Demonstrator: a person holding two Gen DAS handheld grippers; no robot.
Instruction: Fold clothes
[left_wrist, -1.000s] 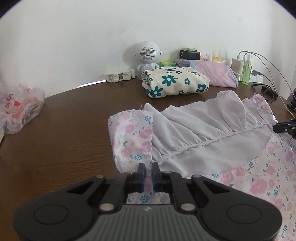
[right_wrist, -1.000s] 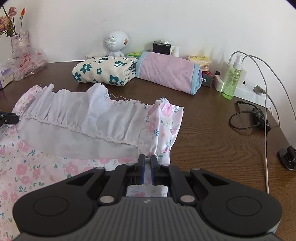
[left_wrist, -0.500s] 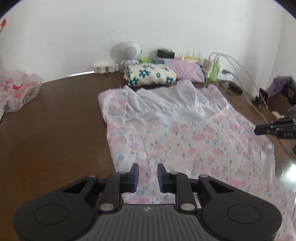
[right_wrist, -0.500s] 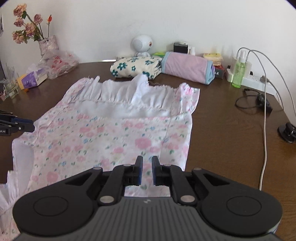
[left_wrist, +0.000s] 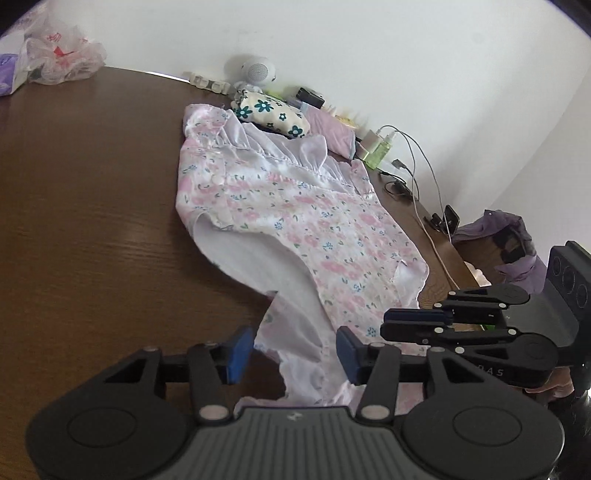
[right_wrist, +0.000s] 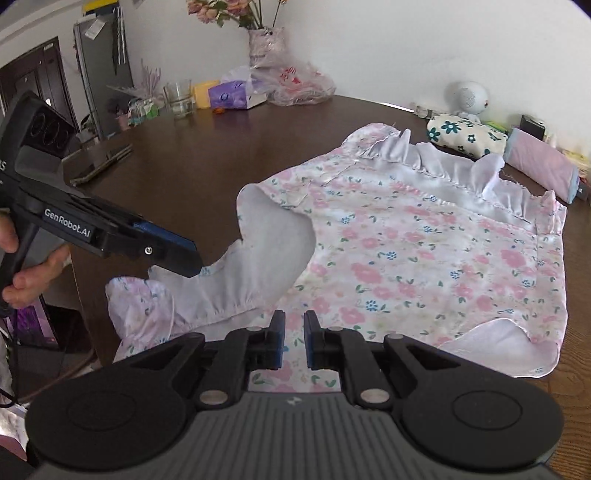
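A pink floral dress with a white ruffled collar lies spread on the dark wooden table; it also shows in the right wrist view. Its near hem is rumpled, with the white lining turned up. My left gripper is open, its jaws wide apart over the near hem edge, holding nothing. It also shows from the side in the right wrist view. My right gripper has its jaws slightly apart over the hem and grips nothing. It also shows in the left wrist view.
Folded clothes lie at the back: a cream one with teal flowers and a pink one. A white round speaker, green bottle, charger cables, plastic bags, a glass and a flower vase stand along the edges.
Both grippers have pulled back from the collar to the hem at the near table edge. The left jaws opened wide and the right jaws parted slightly. The hem now lies rumpled.
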